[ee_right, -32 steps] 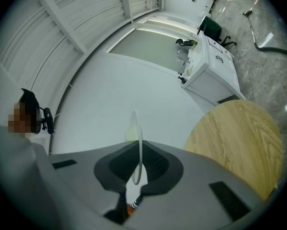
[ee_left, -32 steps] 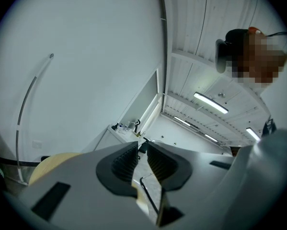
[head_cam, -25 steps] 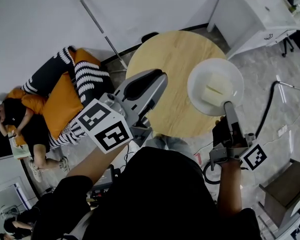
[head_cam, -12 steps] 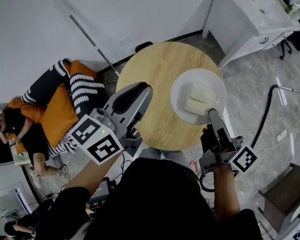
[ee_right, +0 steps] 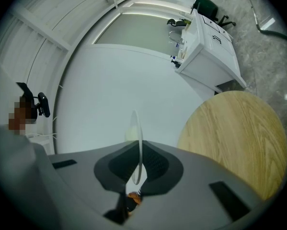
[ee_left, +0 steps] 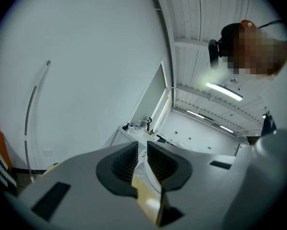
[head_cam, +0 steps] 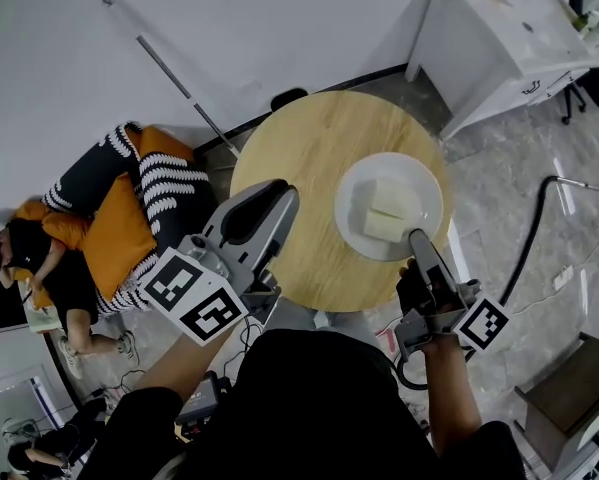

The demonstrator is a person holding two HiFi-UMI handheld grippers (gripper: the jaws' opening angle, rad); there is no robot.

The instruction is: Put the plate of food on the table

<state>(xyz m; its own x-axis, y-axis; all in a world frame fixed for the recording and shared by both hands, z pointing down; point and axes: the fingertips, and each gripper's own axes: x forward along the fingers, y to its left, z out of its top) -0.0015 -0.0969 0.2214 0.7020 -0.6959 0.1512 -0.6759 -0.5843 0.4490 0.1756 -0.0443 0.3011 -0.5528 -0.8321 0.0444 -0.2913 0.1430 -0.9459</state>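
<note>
Pale stone flooring and a bare white wall surround a round wooden table (head_cam: 299, 158), with a white desk (head_cam: 509, 38) off in the far corner. From where I stand, the plate (head_cam: 426, 181) is a plain white round one, shallow and glossy. It carries two pale, creamy rectangular blocks of food (head_cam: 384, 213) lying side by side. It sits over the right part of the tabletop, its near rim reaching the table's edge.

The right gripper (head_cam: 416, 236) is clenched on that near rim. In the right gripper view the plate shows edge-on as a thin line pinched between the dark ribbed pads (ee_right: 155, 164), and the plate appears to be held a little clear above the wood.

The left gripper (head_cam: 282, 194) hangs over the table's left edge, beside the plate but apart from it. Its jaws are drawn together to a thin slit with nothing between them.

A person (head_cam: 39, 238) lies among orange and striped cushions (head_cam: 139, 188) on the floor by the wall.
</note>
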